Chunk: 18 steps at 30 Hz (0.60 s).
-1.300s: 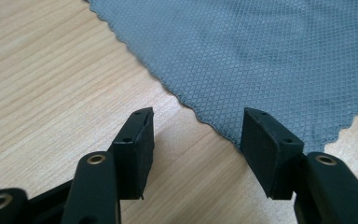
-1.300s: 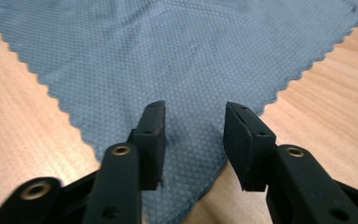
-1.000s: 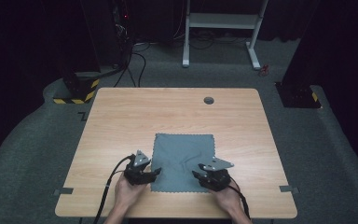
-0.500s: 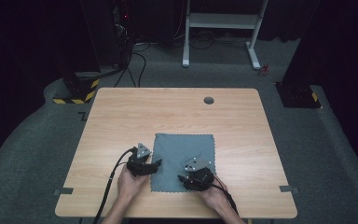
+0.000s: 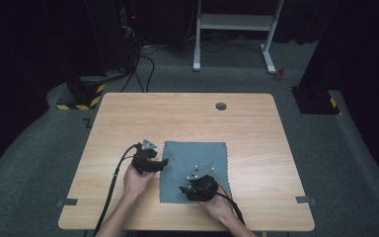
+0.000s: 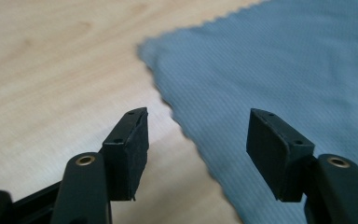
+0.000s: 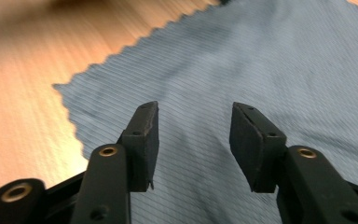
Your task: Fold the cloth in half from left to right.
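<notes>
Holding my two tongs low over a grey-blue cloth on the wooden worktop, I have drawn both inward since a second ago. My left tongs gape over the cloth's left edge; my right tongs, just closing a little, stand open above its near part, gripping nothing. The cloth lies flat, longer front to back, edges square with the worktop.
</notes>
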Motion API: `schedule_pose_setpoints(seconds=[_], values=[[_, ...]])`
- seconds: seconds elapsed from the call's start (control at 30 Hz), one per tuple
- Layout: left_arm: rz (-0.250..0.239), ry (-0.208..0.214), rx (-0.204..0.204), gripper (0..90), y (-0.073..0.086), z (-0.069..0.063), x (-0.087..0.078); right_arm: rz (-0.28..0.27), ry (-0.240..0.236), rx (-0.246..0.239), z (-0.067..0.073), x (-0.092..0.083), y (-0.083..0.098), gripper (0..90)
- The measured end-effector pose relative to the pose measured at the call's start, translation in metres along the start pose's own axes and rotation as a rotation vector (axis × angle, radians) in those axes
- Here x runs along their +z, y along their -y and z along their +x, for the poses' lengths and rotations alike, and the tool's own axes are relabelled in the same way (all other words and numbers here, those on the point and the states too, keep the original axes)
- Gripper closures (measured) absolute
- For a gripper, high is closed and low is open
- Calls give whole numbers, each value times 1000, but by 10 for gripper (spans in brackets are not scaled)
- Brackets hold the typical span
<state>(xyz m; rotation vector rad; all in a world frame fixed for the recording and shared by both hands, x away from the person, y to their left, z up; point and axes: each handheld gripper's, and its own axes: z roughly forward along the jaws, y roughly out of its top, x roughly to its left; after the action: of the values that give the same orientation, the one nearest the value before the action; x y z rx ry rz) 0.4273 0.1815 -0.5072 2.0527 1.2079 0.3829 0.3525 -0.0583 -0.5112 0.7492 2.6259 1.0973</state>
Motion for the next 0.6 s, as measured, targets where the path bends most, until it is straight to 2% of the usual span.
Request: schedule_pose_setpoints(seconds=[0.07,0.1,0.17,0.3,0.33,0.37,0.4,0.43,0.6], values=[[4,-12,-6,390,-7,7,3,-7,-13,-8,4,1,-2,562],[-10,-15,-23,393,-10,10,6,-14,-17,-13,6,1,-2,581],[9,-29,-24,407,-14,15,10,-23,-20,-35,12,2,-4,608],[12,-46,-19,421,-22,18,16,-35,-27,-60,19,3,-6,642],[4,-53,-11,429,-28,19,20,-33,-47,-66,24,6,-7,657],[4,-53,-11,433,-28,19,20,-33,-47,-66,24,6,-7,657],[4,-46,-22,432,-30,19,22,-27,-66,-73,29,8,-9,667],[15,-47,-21,432,-33,19,26,-29,-71,-92,31,10,-10,668],[27,-64,-5,432,-38,19,36,-27,-103,-125,46,16,-14,667]])
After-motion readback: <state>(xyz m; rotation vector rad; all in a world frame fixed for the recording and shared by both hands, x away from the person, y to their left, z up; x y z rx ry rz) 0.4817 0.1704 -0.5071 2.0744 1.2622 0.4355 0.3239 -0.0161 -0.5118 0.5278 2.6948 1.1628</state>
